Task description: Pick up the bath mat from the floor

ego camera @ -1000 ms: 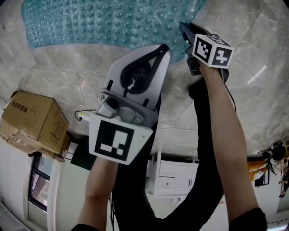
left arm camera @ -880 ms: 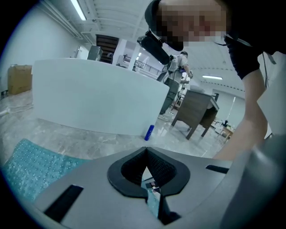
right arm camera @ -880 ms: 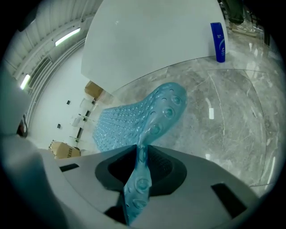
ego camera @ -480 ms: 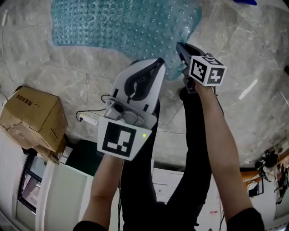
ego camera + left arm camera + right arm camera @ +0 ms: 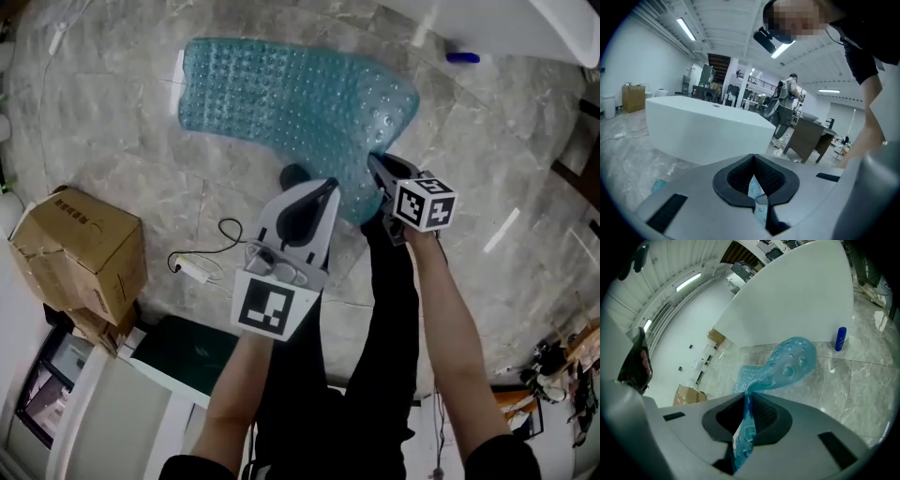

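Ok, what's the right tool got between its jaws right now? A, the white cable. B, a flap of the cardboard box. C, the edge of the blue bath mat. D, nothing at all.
C: in the right gripper view the right tool has its jaws, which have just been closing further, pinched on the edge of the blue bath mat, and the rest of it trails away beyond them.

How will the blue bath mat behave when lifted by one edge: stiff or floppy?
Probably floppy: the bath mat twists and sags from its pinched edge down to the floor. Likely light, as thin edge pinches raise it. Its glossy surface may slip.
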Action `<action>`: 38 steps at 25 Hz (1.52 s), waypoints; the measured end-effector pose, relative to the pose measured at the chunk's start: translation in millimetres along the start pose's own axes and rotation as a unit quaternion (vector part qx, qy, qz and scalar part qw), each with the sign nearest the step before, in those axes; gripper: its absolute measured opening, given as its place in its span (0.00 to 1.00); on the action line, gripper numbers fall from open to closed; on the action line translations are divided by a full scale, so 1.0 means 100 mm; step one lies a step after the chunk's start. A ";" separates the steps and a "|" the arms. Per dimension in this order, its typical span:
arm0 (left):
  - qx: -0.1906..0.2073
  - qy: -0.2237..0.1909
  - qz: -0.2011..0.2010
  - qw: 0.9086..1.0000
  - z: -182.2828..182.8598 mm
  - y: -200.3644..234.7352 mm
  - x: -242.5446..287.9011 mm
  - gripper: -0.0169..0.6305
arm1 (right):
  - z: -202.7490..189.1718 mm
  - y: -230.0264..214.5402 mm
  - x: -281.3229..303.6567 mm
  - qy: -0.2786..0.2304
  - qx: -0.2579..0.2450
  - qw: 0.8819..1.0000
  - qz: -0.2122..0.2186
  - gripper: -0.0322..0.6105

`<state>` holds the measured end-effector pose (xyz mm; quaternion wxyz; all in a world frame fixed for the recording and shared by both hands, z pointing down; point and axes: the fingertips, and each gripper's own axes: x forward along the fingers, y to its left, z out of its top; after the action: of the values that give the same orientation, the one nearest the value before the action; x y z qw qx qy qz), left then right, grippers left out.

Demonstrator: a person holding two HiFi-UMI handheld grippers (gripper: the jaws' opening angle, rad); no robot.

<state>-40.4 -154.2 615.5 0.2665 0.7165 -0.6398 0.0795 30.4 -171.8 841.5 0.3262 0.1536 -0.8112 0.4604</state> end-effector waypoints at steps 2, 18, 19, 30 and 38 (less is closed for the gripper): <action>0.000 -0.008 0.000 1.000 0.23 -0.09 -0.15 0.05 | 0.06 0.17 -0.20 -0.001 0.005 1.000 -0.001 0.11; 0.056 -0.098 -0.047 0.993 1.98 -0.65 -1.22 0.05 | 0.78 1.51 -1.85 -0.040 0.009 0.999 -0.019 0.10; 0.052 -0.100 -0.045 0.993 2.06 -0.63 -1.31 0.05 | 0.84 1.63 -1.93 -0.049 0.010 0.999 -0.019 0.10; 0.058 -0.129 -0.028 0.990 2.77 -0.29 -2.27 0.05 | 1.34 2.87 -2.51 -0.127 -0.020 0.992 0.018 0.11; 0.077 -0.166 -0.027 0.983 3.15 -0.21 -2.66 0.05 | 1.80 3.50 -2.85 -0.219 -0.023 0.974 0.051 0.11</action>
<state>-136.6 -73.5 222.2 0.1027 0.7550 -0.6476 0.0013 -20.9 -154.2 358.2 0.1204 0.2018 -0.8802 0.4124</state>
